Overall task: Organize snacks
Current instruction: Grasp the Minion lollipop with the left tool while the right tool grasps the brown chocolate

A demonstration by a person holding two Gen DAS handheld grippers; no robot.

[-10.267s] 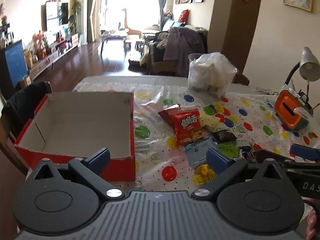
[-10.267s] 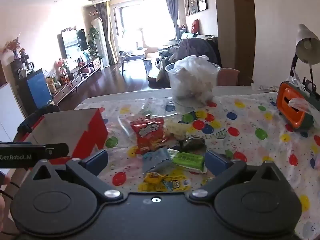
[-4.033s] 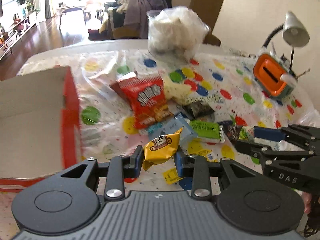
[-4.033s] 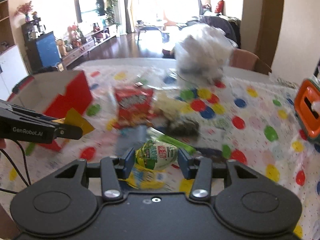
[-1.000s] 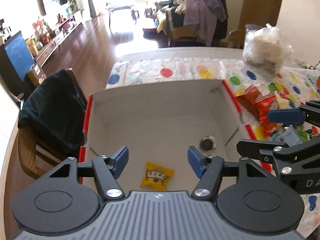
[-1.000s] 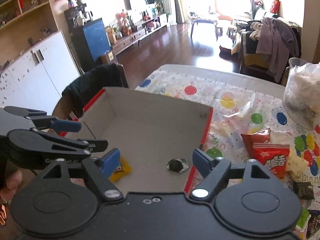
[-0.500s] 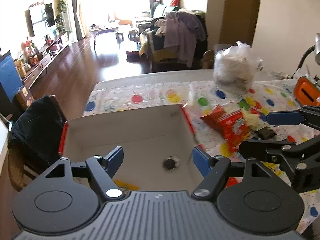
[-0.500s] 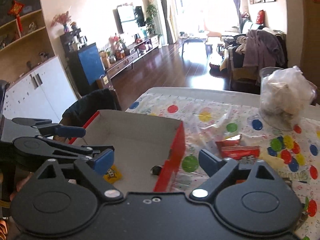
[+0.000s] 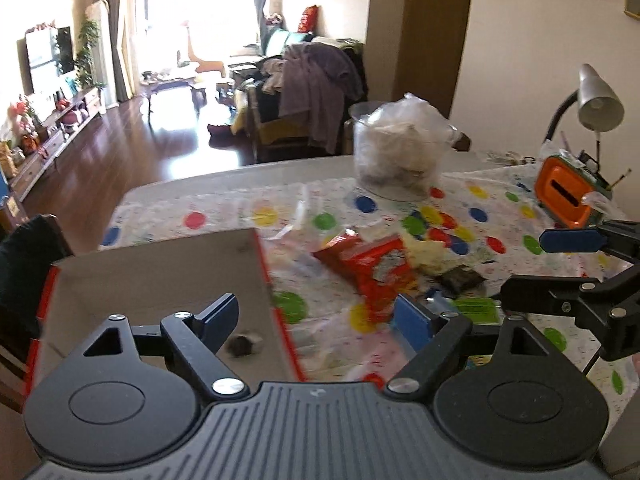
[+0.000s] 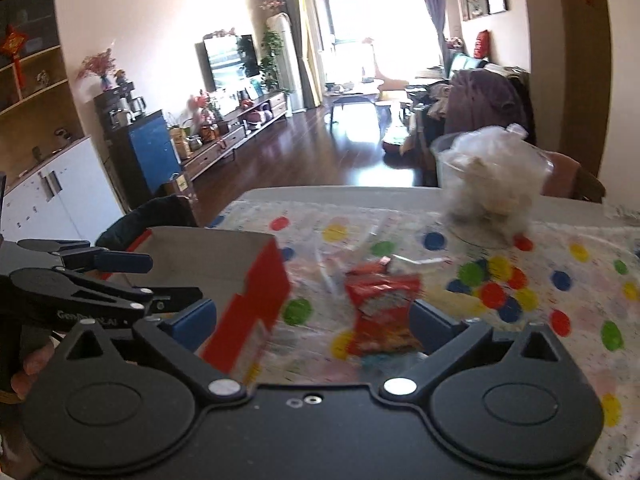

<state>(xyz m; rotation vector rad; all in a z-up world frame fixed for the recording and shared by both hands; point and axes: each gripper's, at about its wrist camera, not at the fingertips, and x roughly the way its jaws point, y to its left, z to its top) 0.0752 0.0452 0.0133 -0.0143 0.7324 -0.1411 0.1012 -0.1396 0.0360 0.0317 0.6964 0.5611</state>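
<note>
The red cardboard box stands at the table's left; a small round dark-and-white snack lies inside it. My left gripper is open and empty above the box's right wall. My right gripper is open and empty, over the box's corner and the snack pile. A red chip bag, a dark packet and a green packet lie on the dotted tablecloth. The right gripper shows at the right of the left wrist view.
A clear tub with a white bag stands at the table's back. An orange box and a desk lamp are at the far right. A chair with a black garment is left of the box.
Both grippers have swung right, from over the box toward the snack pile. Both stay open and empty. The yellow packet in the box is out of view now.
</note>
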